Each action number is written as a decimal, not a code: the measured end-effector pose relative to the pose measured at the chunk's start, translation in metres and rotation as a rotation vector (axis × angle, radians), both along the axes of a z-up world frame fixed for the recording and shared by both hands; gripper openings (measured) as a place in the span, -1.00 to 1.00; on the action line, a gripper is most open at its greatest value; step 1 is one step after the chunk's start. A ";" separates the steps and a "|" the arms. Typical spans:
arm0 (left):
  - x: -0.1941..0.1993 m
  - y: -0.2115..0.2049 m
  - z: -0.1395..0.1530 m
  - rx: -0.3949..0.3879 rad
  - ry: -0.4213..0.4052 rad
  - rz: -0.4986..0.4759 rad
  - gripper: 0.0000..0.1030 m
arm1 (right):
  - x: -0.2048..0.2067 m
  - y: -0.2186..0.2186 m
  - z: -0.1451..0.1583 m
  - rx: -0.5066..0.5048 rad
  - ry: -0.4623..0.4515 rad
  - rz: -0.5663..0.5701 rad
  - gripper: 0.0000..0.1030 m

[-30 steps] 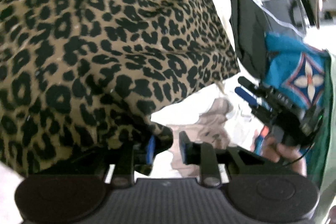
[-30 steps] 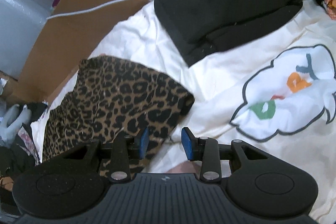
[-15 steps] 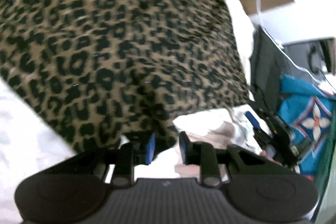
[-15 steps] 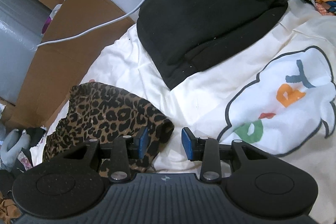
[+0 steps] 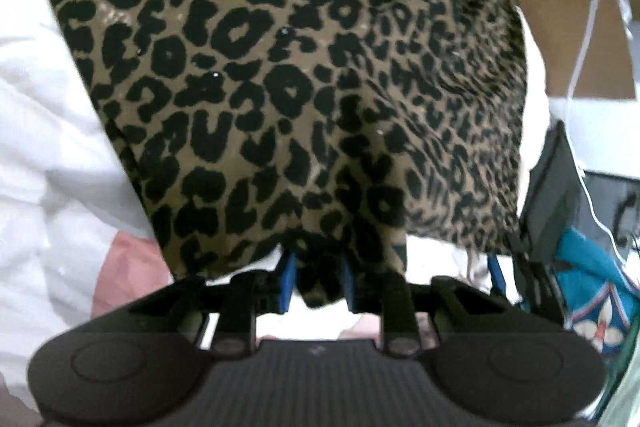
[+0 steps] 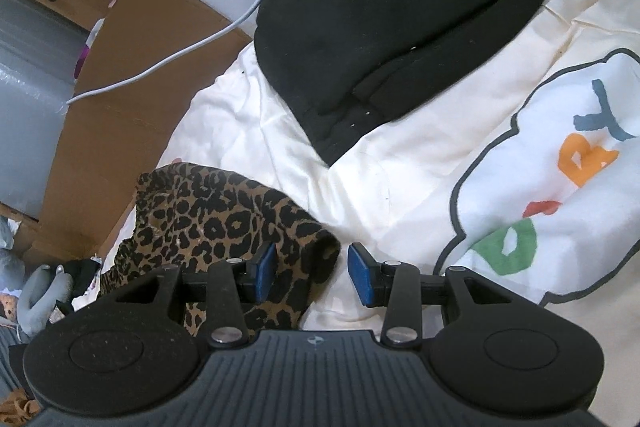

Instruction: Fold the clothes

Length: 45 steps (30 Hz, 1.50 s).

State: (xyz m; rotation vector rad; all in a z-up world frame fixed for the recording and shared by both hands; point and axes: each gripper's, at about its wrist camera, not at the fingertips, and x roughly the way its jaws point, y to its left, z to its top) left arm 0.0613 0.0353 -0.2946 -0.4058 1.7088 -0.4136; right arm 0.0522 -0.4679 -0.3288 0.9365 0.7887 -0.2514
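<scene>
1. My left claw (image 5: 316, 281) is clenched on a bunched edge of the tan, black-spotted leopard-print garment (image 5: 288, 75); the blue pads pinch a tuck of the fabric between them.
2. My right claw (image 6: 311, 273) is released. Its blue pads stand apart, a rolled corner of the same garment (image 6: 224, 223) lies partly between them, and neither pad presses on it.
3. The garment lies on the bed, on the cream bedsheet (image 6: 280, 131) near its edge, beside the brown cardboard sheet (image 6: 120, 99). The folded black garment (image 6: 400, 7) sits well apart, farther up the bed, and the white cartoon print with coloured letters (image 6: 560, 187) is off to the side.
4. I judge the step in hand to be laying down a fold, with one corner let go and the other held.
5. To do it well, I would keep the left grip firm and low so the edge lands flat rather than bunched.
6. I would draw the right claw clear without snagging the rolled corner, then check that the edges line up.
7. The risk is that the held tuck drags the layer underneath and skews the fold, so I would ease off only once the fabric rests on the sheet.
</scene>
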 end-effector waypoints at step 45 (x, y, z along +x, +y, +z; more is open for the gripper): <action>0.010 0.024 0.029 0.110 -0.060 0.073 -0.95 | 0.009 0.000 0.047 -0.119 -0.024 0.047 -0.95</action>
